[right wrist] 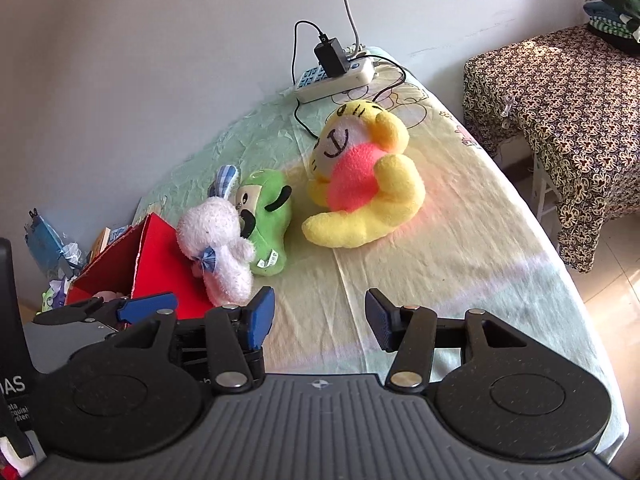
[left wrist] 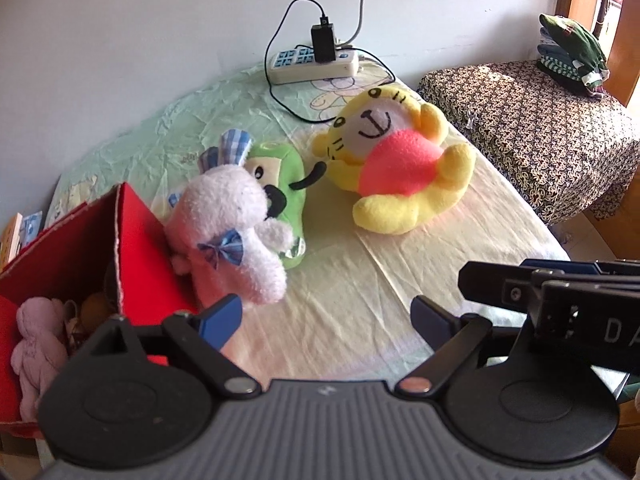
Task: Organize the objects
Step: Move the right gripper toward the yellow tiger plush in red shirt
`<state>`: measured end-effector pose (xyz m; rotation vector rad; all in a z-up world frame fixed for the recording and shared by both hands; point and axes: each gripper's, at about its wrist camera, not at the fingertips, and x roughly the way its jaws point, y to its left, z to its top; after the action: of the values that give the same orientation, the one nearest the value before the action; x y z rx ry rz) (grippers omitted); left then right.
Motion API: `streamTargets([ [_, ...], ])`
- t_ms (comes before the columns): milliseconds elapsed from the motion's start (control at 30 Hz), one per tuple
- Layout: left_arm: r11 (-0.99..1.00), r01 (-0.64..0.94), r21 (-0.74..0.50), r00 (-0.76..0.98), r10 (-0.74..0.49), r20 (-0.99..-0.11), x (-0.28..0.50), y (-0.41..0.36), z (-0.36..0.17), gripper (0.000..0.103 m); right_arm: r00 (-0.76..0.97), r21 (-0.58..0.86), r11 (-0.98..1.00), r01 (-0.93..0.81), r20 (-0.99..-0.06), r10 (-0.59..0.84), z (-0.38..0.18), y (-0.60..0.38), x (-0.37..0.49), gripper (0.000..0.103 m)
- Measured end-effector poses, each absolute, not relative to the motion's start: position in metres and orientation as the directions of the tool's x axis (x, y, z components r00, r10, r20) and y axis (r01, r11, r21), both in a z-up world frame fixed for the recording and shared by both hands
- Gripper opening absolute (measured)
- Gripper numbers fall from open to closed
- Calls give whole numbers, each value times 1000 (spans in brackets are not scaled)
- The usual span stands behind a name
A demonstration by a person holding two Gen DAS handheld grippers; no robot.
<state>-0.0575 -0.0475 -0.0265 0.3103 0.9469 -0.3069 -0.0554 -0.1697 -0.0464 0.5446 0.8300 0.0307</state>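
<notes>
A pale pink plush bunny (left wrist: 236,236) (right wrist: 222,248) with a blue checked bow leans on the flap of a red box (left wrist: 136,248) (right wrist: 156,256). A green plush dog (left wrist: 280,184) (right wrist: 266,224) lies right behind it. To their right lies a yellow plush tiger (left wrist: 400,160) (right wrist: 360,192) hugging a pink heart. Inside the box is a pink plush (left wrist: 36,344). My left gripper (left wrist: 326,320) (right wrist: 116,310) is open and empty, just in front of the bunny. My right gripper (right wrist: 320,316) (left wrist: 480,280) is open and empty over bare sheet to its right.
All toys rest on a bed with a pale yellow-green sheet (left wrist: 360,280). A power strip with a black charger (left wrist: 312,62) (right wrist: 336,72) and cables sits by the wall. A patterned cloth-covered table (left wrist: 540,128) (right wrist: 560,92) with folded clothes (left wrist: 572,52) stands beyond the bed's right edge.
</notes>
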Motion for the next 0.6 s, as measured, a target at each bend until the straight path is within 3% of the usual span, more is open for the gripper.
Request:
streamTargets([
  [600, 938, 312, 148, 473, -18, -881, -32, -82, -58, 94, 556, 449, 883, 138, -773, 306, -78, -212, -13, 54],
])
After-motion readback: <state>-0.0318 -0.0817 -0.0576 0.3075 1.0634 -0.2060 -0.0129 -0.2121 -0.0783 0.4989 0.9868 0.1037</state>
